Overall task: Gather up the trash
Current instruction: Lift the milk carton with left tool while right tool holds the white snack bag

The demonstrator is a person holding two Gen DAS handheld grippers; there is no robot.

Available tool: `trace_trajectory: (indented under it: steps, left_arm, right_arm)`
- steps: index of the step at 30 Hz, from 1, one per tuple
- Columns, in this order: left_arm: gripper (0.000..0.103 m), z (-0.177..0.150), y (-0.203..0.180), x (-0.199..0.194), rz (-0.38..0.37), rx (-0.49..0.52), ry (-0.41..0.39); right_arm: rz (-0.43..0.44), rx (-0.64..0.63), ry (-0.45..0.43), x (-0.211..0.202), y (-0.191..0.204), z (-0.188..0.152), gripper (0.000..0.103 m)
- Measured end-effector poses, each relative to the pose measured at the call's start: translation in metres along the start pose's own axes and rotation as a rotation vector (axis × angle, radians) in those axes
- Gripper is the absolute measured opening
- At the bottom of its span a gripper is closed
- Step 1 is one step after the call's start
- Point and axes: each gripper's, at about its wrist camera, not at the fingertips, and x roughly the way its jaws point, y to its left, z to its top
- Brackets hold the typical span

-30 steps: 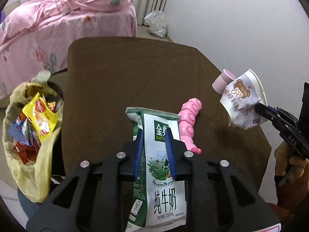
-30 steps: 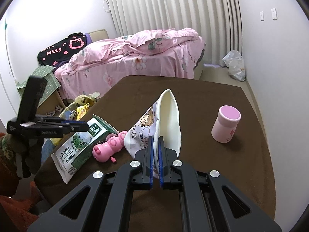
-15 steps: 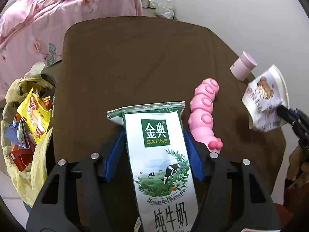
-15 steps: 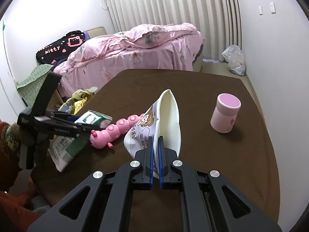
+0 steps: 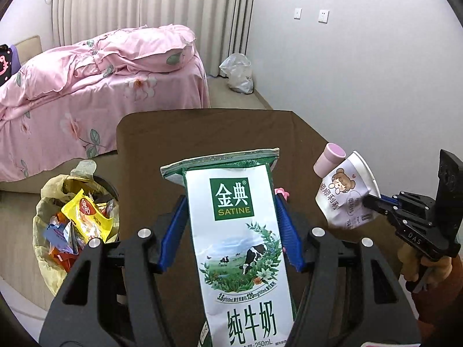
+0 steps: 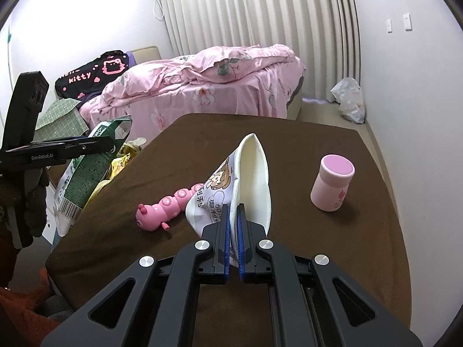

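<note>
A green and white milk carton (image 5: 237, 231) stands face-on between the blue pads of my left gripper (image 5: 230, 199), which is shut on its side edges. From the right wrist the carton (image 6: 84, 173) hangs in the air past the table's left edge, beside the bin. My right gripper (image 6: 233, 208) is shut on a crushed white paper cup (image 6: 251, 173) with a cartoon print, held above the brown table (image 6: 289, 144). The left wrist view shows that cup (image 5: 344, 196) at the right, pinched by the right gripper (image 5: 367, 201).
A bin lined with a yellow bag (image 5: 46, 222), holding several snack wrappers, stands at the table's left. A pink caterpillar toy (image 6: 170, 202) and a pink jar (image 6: 332, 186) sit on the table. A pink bed (image 5: 86, 86) and a white plastic bag (image 5: 237, 72) lie beyond.
The carton turned from edge-on to face-on between wider left jaws. My left gripper then rose and tilted up, lifting it off the table. The right gripper and cup stayed put.
</note>
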Motion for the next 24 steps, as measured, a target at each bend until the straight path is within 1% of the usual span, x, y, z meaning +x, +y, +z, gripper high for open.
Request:
trace_trajectory:
  steps: [3, 4, 7, 11, 12, 16, 19, 21, 24]
  left_arm:
    - [0.057, -0.001, 0.002, 0.001, -0.010, -0.012, 0.021]
    - [0.057, -0.001, 0.003, 0.003, -0.024, -0.023, 0.044]
    - [0.057, -0.016, 0.001, 0.019, -0.049, -0.043, 0.157]
    - [0.057, -0.043, -0.005, 0.050, -0.007, -0.014, 0.271]
    - [0.057, -0.047, -0.004, 0.055, -0.007, -0.017, 0.285]
    - [0.057, -0.051, 0.000, 0.074, -0.001, -0.038, 0.355]
    - [0.057, -0.049, 0.000, 0.078, -0.007, -0.043, 0.365]
    - [0.057, -0.046, 0.002, 0.076, -0.030, -0.067, 0.363]
    - [0.057, -0.039, 0.008, 0.063, -0.081, -0.108, 0.314]
  right_arm:
    - [0.000, -0.003, -0.001, 0.000, 0.001, 0.001, 0.006]
    - [0.000, -0.002, -0.001, 0.000, 0.001, 0.001, 0.006]
    - [0.003, 0.000, 0.000, 0.001, 0.001, 0.001, 0.006]
    - [0.009, -0.003, 0.005, 0.003, 0.002, 0.000, 0.006]
    - [0.010, -0.004, 0.008, 0.003, 0.002, -0.001, 0.006]
    - [0.010, -0.003, 0.013, 0.005, -0.002, -0.003, 0.006]
    - [0.016, 0.004, 0.016, 0.006, -0.004, -0.005, 0.006]
    - [0.018, 0.007, 0.019, 0.008, -0.005, -0.006, 0.006]
    - [0.020, 0.001, 0.014, 0.007, -0.002, -0.008, 0.006]
